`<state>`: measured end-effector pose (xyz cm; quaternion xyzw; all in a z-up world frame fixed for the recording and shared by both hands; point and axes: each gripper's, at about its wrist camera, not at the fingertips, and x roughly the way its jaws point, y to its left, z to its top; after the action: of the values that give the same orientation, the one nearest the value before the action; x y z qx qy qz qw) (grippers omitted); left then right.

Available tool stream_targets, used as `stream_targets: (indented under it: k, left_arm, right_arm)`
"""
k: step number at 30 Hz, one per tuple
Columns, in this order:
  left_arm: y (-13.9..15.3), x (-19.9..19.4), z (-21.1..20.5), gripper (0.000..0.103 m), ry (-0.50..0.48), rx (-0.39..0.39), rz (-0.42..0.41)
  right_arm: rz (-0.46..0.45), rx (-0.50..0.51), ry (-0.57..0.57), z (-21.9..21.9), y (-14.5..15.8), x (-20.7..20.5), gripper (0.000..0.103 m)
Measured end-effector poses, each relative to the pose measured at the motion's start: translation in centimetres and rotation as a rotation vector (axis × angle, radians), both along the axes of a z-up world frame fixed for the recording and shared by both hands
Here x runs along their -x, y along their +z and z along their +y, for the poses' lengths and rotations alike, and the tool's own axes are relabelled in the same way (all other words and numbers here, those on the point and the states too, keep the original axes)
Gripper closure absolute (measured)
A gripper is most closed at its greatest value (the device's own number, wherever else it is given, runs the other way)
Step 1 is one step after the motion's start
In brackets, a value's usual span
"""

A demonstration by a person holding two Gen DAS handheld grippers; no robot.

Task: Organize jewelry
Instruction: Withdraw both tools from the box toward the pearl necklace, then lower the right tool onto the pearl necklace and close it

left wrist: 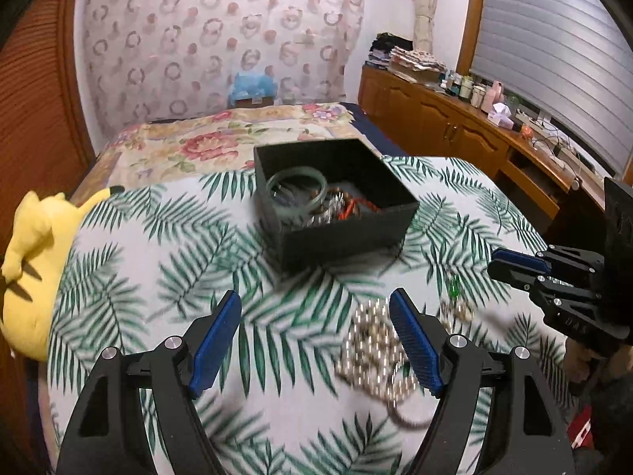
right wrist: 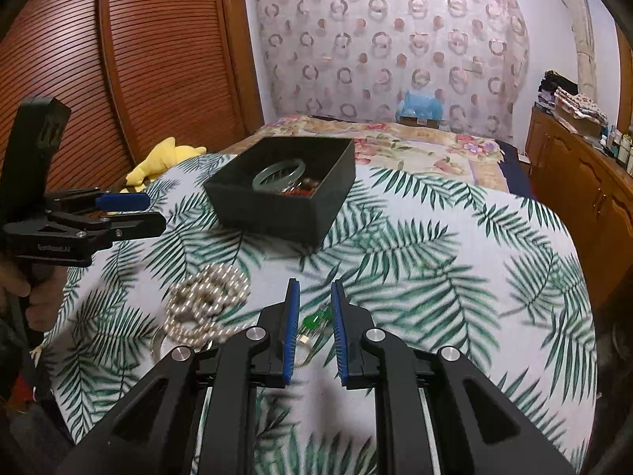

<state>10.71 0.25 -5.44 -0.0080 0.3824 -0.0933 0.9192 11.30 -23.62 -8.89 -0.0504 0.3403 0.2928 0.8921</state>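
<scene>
The small green-stoned piece [right wrist: 316, 322] lies on the palm-print cover [right wrist: 435, 261], directly between the right gripper [right wrist: 314, 297] fingers, which stand part open around it and grip nothing yet. Beside it to the left sprawls the pearl necklace [right wrist: 205, 301], under the left gripper [left wrist: 316, 308], whose fingers are spread wide and empty. The black box [right wrist: 285, 206] sits farther ahead, already holding a jade bangle [right wrist: 279, 174]. I'd judge the right nearer.

Louvred wooden wardrobe [right wrist: 158, 59], patterned curtain [left wrist: 221, 35], wooden cabinets [left wrist: 435, 118], window blinds [left wrist: 554, 31]
</scene>
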Motion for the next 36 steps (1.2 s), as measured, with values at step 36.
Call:
stream_targets:
  k: [36]
  left_arm:
    - [-1.7,8.8,2.2,0.029,0.007,0.032,-0.030]
  right_arm:
    - [0.035,0.236,0.174,6.0,-2.8,1.3,0.086]
